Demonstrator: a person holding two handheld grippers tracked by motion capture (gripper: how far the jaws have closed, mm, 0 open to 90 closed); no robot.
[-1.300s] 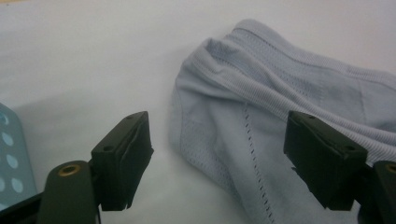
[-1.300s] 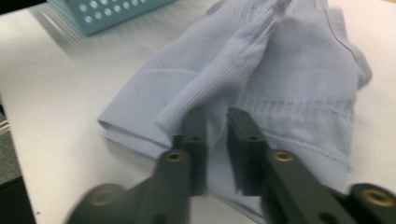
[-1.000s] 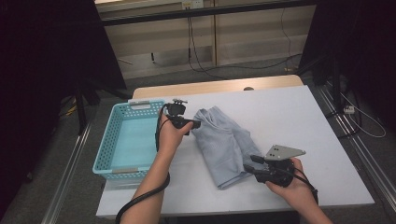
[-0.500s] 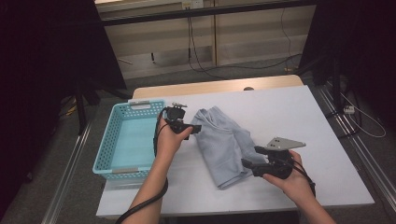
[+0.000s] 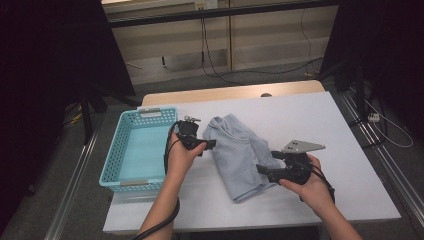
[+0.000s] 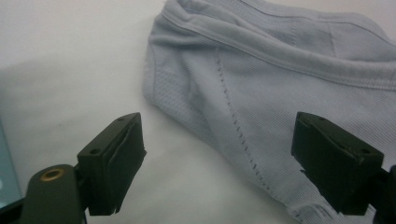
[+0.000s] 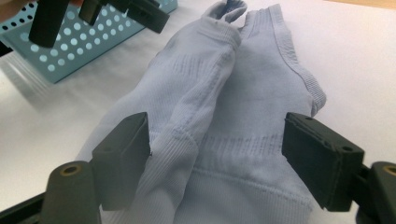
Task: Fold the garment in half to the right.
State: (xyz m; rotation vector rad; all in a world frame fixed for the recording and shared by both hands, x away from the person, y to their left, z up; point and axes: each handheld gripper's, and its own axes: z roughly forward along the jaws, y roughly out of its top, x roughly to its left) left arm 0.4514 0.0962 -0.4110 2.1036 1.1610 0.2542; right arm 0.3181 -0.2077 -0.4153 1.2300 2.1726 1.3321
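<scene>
Garment: a pale blue-grey ribbed garment lies folded lengthwise on the white table, between the two grippers, its long axis running from near the basket's far corner toward the person's right hand.
Garment detail: in the left gripper view a hemmed edge and a dotted seam show; in the right gripper view a ribbed band crosses the near end.
Left gripper: the left gripper hovers just beside the garment's far left edge, jaws spread wide with nothing pinched; in its own view the garment sits ahead of and partly between the jaws, pads off the cloth.
Right gripper: the right gripper is at the garment's near right edge; its jaws have just been opening and stand wide, with the cloth lying between them and not pressed.
Basket: a light blue perforated basket stands on the table's left side, just beside the left hand.
Basket contents: nothing lies on its floor.
Table: its far edge shows a wooden strip.
</scene>
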